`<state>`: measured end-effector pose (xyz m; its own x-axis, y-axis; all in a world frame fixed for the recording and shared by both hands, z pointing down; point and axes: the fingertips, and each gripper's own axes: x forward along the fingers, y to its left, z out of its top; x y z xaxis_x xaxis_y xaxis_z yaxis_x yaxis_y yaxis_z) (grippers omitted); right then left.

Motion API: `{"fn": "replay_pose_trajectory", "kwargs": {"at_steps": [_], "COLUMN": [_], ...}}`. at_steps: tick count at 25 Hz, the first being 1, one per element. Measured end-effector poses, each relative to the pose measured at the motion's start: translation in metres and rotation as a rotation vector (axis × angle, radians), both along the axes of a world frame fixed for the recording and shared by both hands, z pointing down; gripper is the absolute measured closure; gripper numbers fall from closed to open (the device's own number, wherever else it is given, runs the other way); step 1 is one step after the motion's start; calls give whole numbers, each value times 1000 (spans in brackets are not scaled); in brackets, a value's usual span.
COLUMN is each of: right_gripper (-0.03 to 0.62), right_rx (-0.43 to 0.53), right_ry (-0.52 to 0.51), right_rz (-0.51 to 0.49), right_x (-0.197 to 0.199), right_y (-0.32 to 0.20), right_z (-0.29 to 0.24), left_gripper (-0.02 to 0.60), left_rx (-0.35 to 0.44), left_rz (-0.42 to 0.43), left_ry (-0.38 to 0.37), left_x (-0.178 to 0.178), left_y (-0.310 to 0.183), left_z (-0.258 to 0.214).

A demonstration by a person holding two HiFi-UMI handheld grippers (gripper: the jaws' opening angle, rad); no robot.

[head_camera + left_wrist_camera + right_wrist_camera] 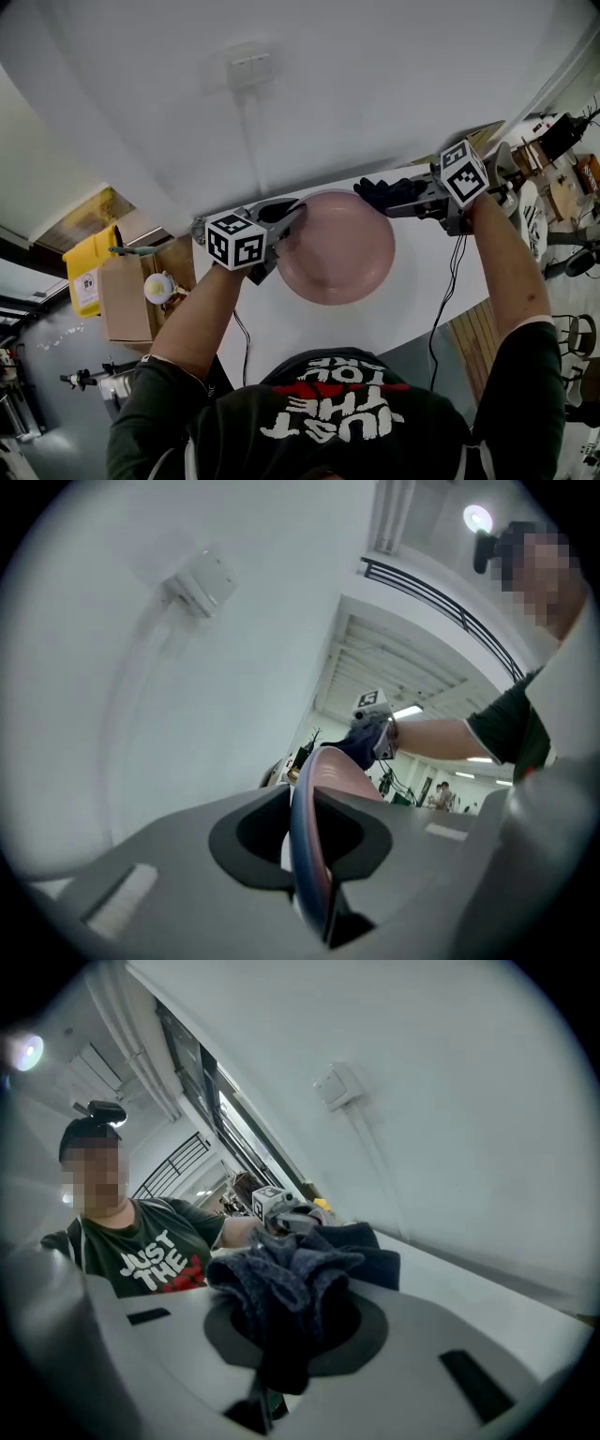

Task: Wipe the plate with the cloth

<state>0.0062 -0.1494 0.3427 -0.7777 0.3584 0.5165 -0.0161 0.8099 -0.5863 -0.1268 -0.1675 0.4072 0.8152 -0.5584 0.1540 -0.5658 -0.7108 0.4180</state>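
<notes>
A round pink plate [336, 247] is held up over the white table [412, 300]. My left gripper [287, 218] is shut on the plate's left rim; in the left gripper view that rim [307, 846] stands edge-on between the jaws. My right gripper [405, 199] is shut on a dark blue cloth [386, 194] at the plate's upper right edge. In the right gripper view the bunched cloth [298, 1283] fills the jaws and hides their tips. The cloth [354, 749] also shows beyond the plate's far rim in the left gripper view.
A white wall [309, 103] with a socket [248, 67] rises behind the table. To the left stand a cardboard box [127, 298] and a yellow container [87, 267]. Chairs and desks [553, 187] crowd the right side. Cables [448, 281] hang from the grippers.
</notes>
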Motion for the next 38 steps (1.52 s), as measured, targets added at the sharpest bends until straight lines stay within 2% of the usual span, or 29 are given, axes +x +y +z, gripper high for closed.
{"fn": "replay_pose_trajectory", "kwargs": {"at_steps": [4, 11, 15, 19, 23, 26, 31, 35, 38], "right_gripper": [549, 549, 549, 549, 549, 549, 549, 549, 549], "right_rx": [29, 12, -3, 32, 46, 90, 315, 447, 480], "right_ry": [-43, -155, -218, -266, -312, -341, -274, -228, -228], "right_rz": [51, 124, 112, 109, 96, 68, -49, -35, 7], "right_x": [16, 27, 15, -5, -25, -47, -91, -96, -95], "right_y": [9, 39, 71, 95, 119, 136, 151, 141, 136], "right_z": [4, 13, 23, 31, 39, 43, 66, 76, 76], "left_gripper": [535, 532, 529, 526, 522, 523, 537, 538, 538], "left_rx": [-95, -238, -296, -336, -364, -396, -428, -433, -440], "left_rz": [-83, -232, -330, -427, -483, -481, -400, -333, -316], "left_ry": [120, 313, 423, 521, 595, 648, 726, 732, 760], "left_x": [-20, -47, -59, -67, -70, -61, -29, -13, -13], "left_y": [-9, -24, -31, -34, -34, -32, -27, -21, -20], "left_z": [7, 22, 28, 33, 37, 38, 30, 14, 8]}}
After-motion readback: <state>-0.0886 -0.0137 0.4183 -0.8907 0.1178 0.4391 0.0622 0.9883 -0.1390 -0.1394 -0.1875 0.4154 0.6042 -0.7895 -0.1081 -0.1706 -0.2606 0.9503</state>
